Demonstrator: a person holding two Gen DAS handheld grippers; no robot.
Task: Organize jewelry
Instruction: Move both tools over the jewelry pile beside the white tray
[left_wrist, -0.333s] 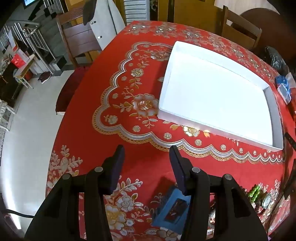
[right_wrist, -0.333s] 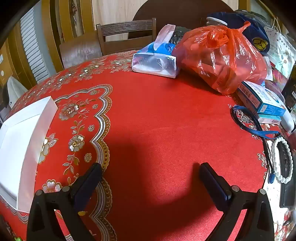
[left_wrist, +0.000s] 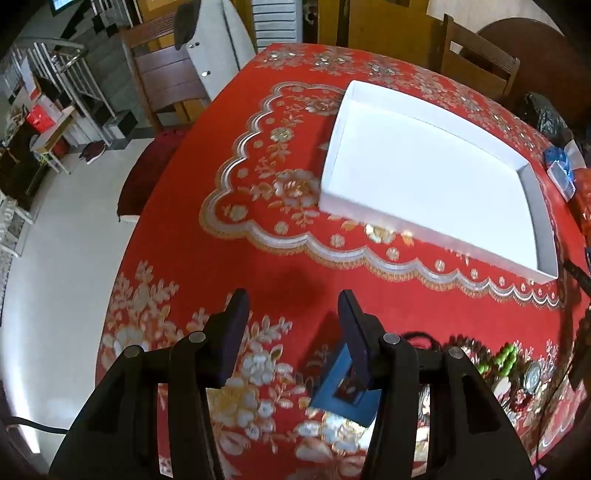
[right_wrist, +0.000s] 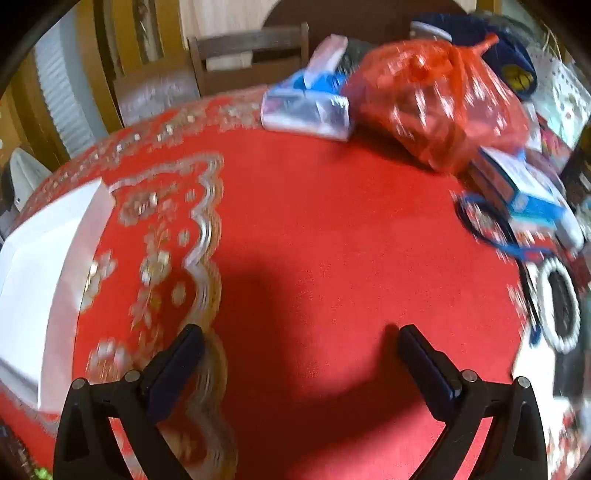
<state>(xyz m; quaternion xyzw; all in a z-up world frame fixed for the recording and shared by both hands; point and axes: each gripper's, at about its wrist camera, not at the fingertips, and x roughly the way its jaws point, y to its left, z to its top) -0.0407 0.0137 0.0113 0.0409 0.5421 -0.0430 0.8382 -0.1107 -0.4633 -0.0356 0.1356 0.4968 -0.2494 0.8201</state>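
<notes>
Red tablecloth (left_wrist: 295, 280) | white tray (left_wrist: 532, 206) long axis diagonal | both tools (left_wrist: 293, 314) (right_wrist: 301, 345) apart, empty

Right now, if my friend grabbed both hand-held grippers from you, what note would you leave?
Left hand-held gripper: open, empty, above the red tablecloth.
Right hand-held gripper: wide open, empty, over bare cloth; its view is blurred.
White tray: empty, ahead of the left gripper.
Jewelry: blue box under the left gripper's right finger; green beads and more pieces beside it; white bead bracelet at the right gripper's right.
Done: nothing in the tray.
Left: probably pick up each piece and put it in the tray.
</notes>
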